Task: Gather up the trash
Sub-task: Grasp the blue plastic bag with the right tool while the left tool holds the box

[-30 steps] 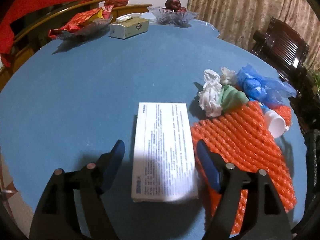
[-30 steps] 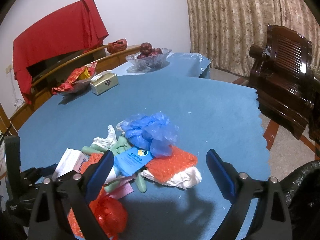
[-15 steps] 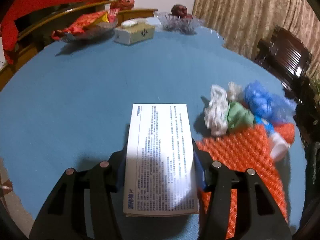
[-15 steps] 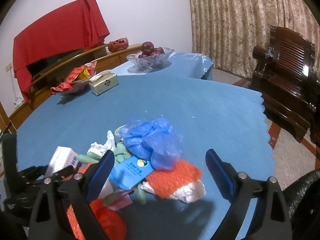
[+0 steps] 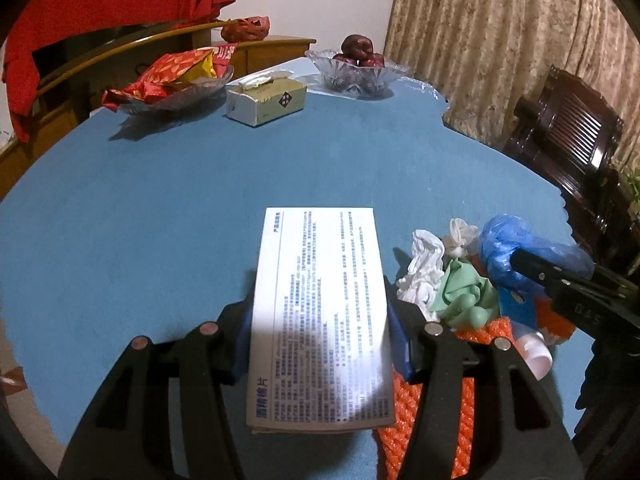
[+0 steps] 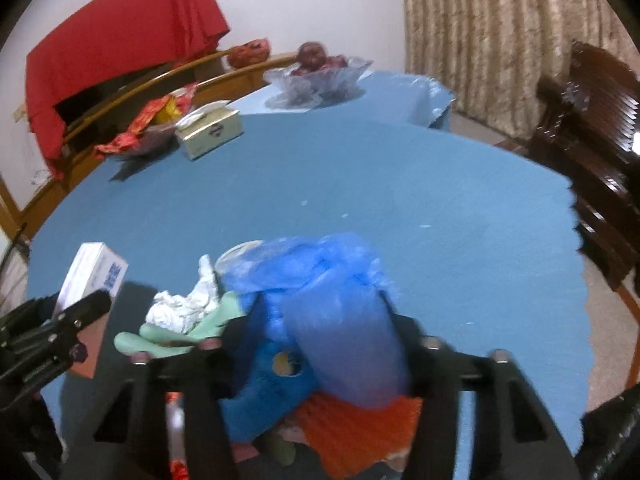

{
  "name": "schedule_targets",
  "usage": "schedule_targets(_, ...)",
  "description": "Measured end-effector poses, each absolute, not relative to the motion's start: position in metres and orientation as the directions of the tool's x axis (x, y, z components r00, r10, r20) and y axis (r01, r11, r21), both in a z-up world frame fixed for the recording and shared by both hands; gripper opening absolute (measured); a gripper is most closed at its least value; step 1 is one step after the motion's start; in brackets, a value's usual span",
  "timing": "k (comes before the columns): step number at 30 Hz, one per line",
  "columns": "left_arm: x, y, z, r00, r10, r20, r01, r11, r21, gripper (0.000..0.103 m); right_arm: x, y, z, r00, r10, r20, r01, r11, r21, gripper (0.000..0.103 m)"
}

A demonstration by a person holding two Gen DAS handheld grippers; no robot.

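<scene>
- Slippage is the first risk; the white box (image 5: 320,320) is clamped across its width by the left gripper (image 5: 320,344), whose jaws are closed against its two long sides, and it is held clear of the blue table (image 5: 160,208); thin card can buckle under pressure, and the box could then drop.
- Blue plastic bag (image 6: 340,304) is pinched by the right gripper (image 6: 320,336), its jaws drawn in around the bundle; the view is blurred, so the firmness of the hold cannot be judged; slick film can be pulled out of the grip.
- Neighbouring trash could be dragged off with the bag; the blue packet (image 6: 268,384), green glove (image 5: 464,292), white tissue (image 5: 424,268) and orange foam net (image 5: 464,392) are piled touching it.
- Collision is possible, since the two grippers are worked near each other.
</scene>
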State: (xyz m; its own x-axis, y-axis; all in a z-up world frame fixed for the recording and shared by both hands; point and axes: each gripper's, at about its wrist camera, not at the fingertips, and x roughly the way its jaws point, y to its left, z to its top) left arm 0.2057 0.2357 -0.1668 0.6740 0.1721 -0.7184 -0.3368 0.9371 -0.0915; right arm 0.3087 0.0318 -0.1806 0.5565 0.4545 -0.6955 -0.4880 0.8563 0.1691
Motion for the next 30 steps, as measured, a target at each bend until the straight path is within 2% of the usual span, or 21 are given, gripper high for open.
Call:
schedule_targets(1, 0.206, 0.235, -0.166, 0.675, 0.173, -0.717, -0.335, 0.938, -0.089, 0.053, 0.308, 0.032, -0.180, 0.555, 0.458, -0.694, -0.492, 0.854, 0.169, 0.033)
schedule_targets(2, 0.206, 0.235, -0.164, 0.675, 0.175, -0.716, -0.335, 0.938, -0.087, 0.053, 0.306, 0.032, -0.178, 0.556, 0.463, -0.690, -0.500, 0.850, 0.167, 0.025)
schedule_targets(5, 0.205, 0.233, -0.159, 0.679, 0.175, -0.713, -0.334, 0.938, -0.088, 0.053, 0.302, 0.029, -0.170, 0.556, 0.485, -0.675, -0.518, 0.837, 0.175, 0.016)
schedule_targets(16, 0.192, 0.206, -0.118, 0.720, 0.174, -0.671, -0.301, 0.950, -0.077, 0.053, 0.267, -0.007, -0.108, 0.637, 0.523, -0.566, -0.524, 0.833, 0.180, 0.015)
schedule_targets(22, 0.179, 0.175, -0.097, 0.753, 0.128, -0.646, -0.238, 0.967, -0.087, 0.053, 0.232, -0.041, -0.079, 0.684, 0.520, -0.512, -0.502, 0.845, 0.187, 0.015)
schedule_targets(24, 0.173, 0.160, -0.090, 0.765, 0.104, -0.635, -0.208, 0.974, -0.090, 0.053, 0.220, -0.053, -0.071, 0.695, 0.518, -0.499, -0.494, 0.848, 0.191, 0.008)
schedule_targets(30, 0.158, 0.122, -0.084, 0.785, 0.043, -0.618, -0.131, 0.986, -0.098, 0.053, 0.200, -0.076, -0.067, 0.707, 0.496, -0.504, -0.471, 0.862, 0.187, 0.008)
